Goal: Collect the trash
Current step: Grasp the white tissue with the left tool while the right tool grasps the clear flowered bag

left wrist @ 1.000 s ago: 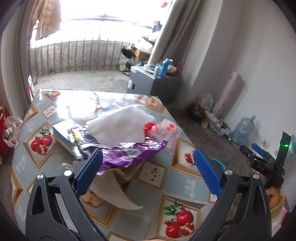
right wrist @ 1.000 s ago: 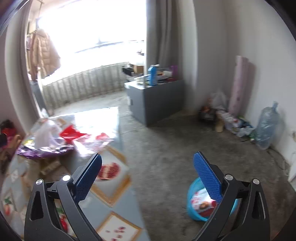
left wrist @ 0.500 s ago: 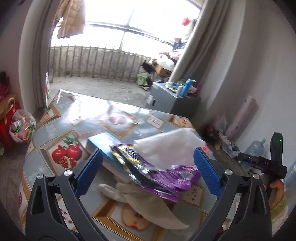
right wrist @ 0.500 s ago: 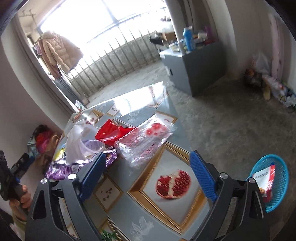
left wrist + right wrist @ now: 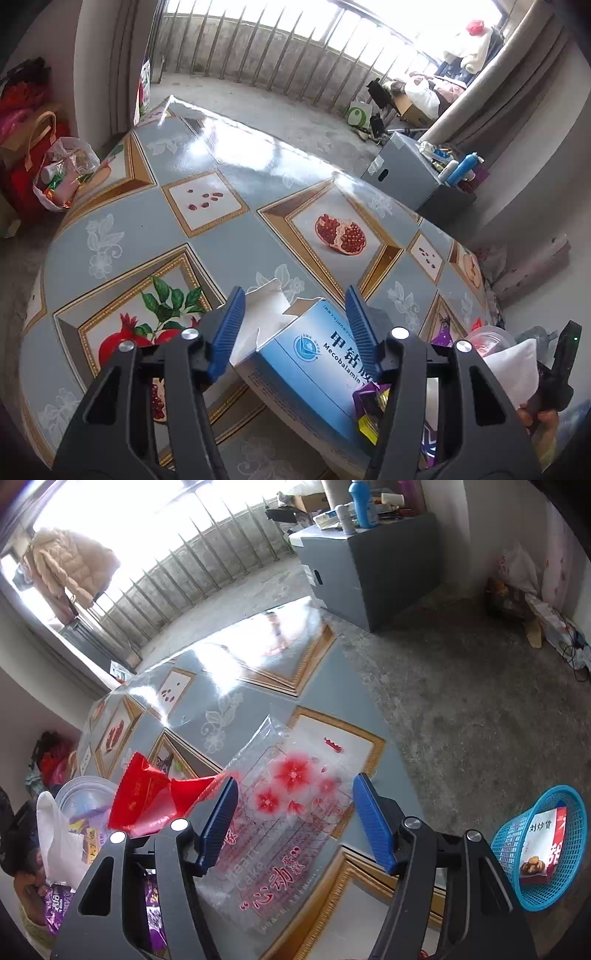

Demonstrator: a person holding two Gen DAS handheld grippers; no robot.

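Jaws apart, the left hand-held gripper point(image 5: 293, 328) straddles the blue box point(image 5: 314, 365) and the right hand-held gripper point(image 5: 295, 819) the clear wrapper point(image 5: 291, 812), poised to grasp trash for the basket point(image 5: 543, 849).

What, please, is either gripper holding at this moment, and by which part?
Nothing is held: the left gripper straddles the open-ended blue cardboard medicine box, the right gripper the clear flower-printed plastic bag, both open.

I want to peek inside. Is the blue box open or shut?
Open. In the left wrist view, the blue box has its end flaps sticking up and apart, with white paper poking out.
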